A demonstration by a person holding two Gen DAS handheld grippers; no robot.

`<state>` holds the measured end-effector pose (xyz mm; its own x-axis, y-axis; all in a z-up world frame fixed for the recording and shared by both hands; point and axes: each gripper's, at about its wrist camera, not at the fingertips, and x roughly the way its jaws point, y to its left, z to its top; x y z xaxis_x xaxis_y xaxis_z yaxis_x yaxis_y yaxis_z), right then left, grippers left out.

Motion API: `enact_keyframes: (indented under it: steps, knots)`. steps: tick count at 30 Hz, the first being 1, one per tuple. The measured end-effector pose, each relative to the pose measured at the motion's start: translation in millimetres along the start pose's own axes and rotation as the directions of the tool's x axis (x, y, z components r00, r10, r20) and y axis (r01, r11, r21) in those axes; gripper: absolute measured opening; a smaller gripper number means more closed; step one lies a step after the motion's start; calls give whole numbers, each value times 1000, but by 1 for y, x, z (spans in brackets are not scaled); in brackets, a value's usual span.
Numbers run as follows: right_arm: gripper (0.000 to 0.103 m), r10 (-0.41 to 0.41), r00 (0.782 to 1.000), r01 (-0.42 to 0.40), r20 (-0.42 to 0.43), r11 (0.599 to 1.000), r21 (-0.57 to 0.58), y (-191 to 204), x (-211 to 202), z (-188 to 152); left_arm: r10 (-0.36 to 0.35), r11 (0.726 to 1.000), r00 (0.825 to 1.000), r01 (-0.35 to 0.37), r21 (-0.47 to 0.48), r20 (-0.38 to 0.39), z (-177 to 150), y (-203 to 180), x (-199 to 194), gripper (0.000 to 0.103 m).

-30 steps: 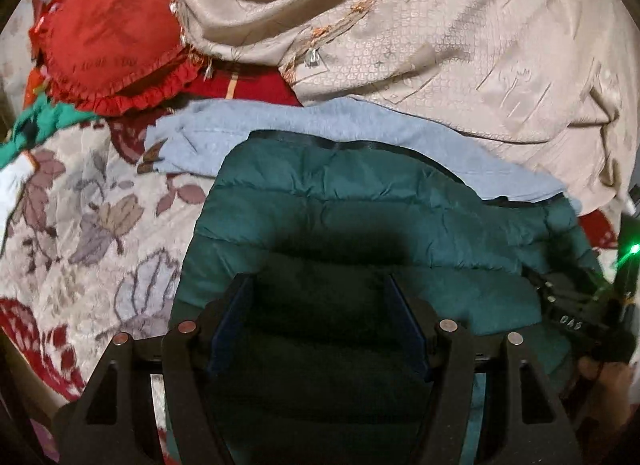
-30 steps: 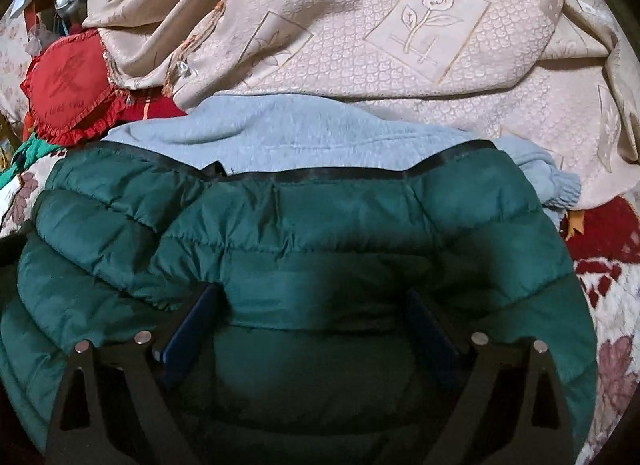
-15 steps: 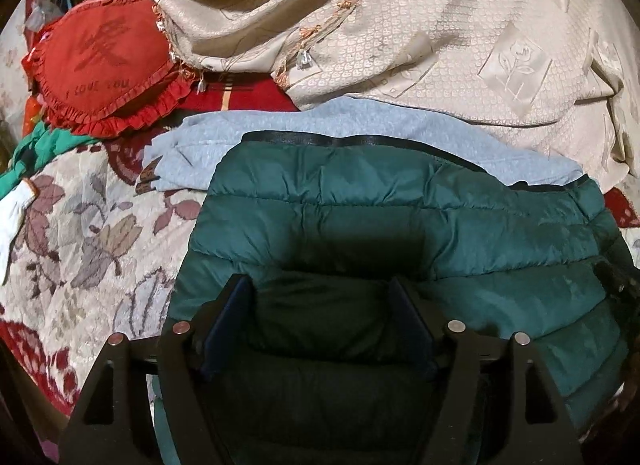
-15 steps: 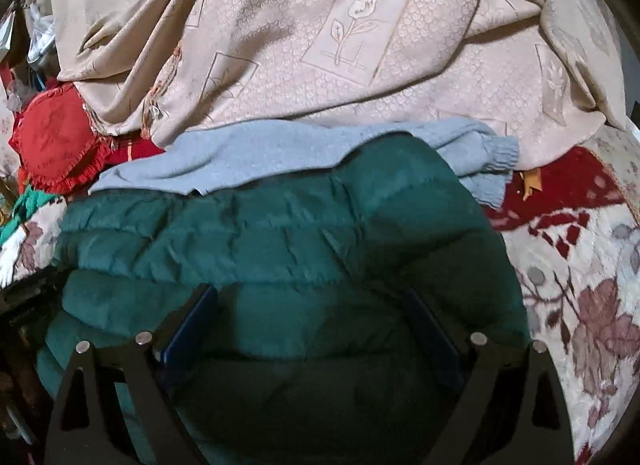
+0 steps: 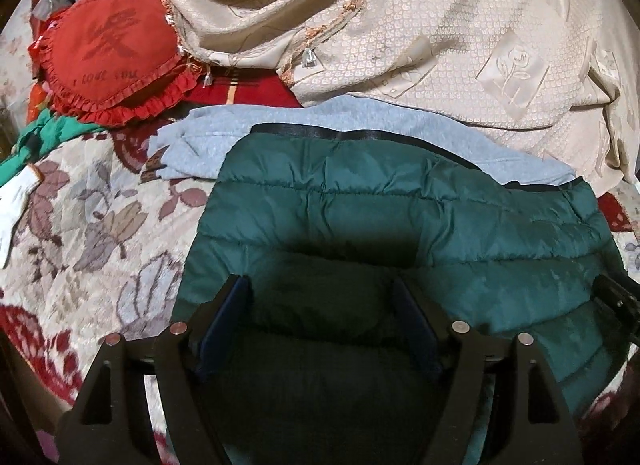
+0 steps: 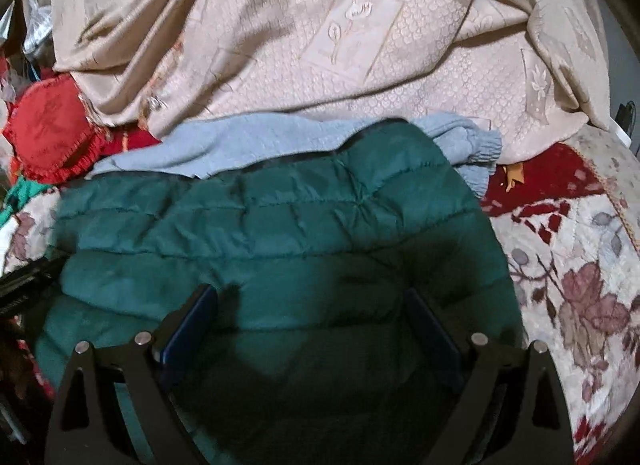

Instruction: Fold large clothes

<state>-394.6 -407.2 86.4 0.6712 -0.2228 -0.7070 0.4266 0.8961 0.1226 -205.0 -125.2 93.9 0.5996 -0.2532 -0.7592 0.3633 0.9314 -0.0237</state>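
Observation:
A dark green quilted puffer jacket (image 5: 400,217) lies folded on a floral bedspread, its black-trimmed hem at the far edge. It also fills the right wrist view (image 6: 280,241). A light blue-grey sweater (image 5: 320,125) lies partly under its far side, and one ribbed cuff shows in the right wrist view (image 6: 476,149). My left gripper (image 5: 322,297) is open, its fingers spread just above the jacket's left part. My right gripper (image 6: 312,305) is open above the jacket's right part. Neither holds any cloth.
A beige embossed bedcover (image 5: 440,33) is heaped behind the clothes, also in the right wrist view (image 6: 340,37). A red frilled heart cushion (image 5: 108,53) lies at the far left with green cloth (image 5: 48,133) beside it. The floral bedspread (image 6: 580,285) extends to the right.
Both grippers have drawn back and apart, the left swinging left and the right swinging right. The jacket lies still; its right end now shows bedspread beyond it.

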Motion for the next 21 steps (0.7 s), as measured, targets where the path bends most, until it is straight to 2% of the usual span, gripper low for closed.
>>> enact_keyframes:
  steps: [4,12,21]
  knots:
    - [97,21,1000,-21,-1,1000,2,13,-16,-5,13,1000,1000,-14,16,14,-5,-5,-15,59]
    - [98,59,998,-59,4,998,-2,38,-37,-17,20,999,995,-23,39,94,-13,-15,-49,59]
    - [102,75,995,-74,71,997,-25,59,-71,-18,25,997,979,-39,64,201,-16,-27,-89,59]
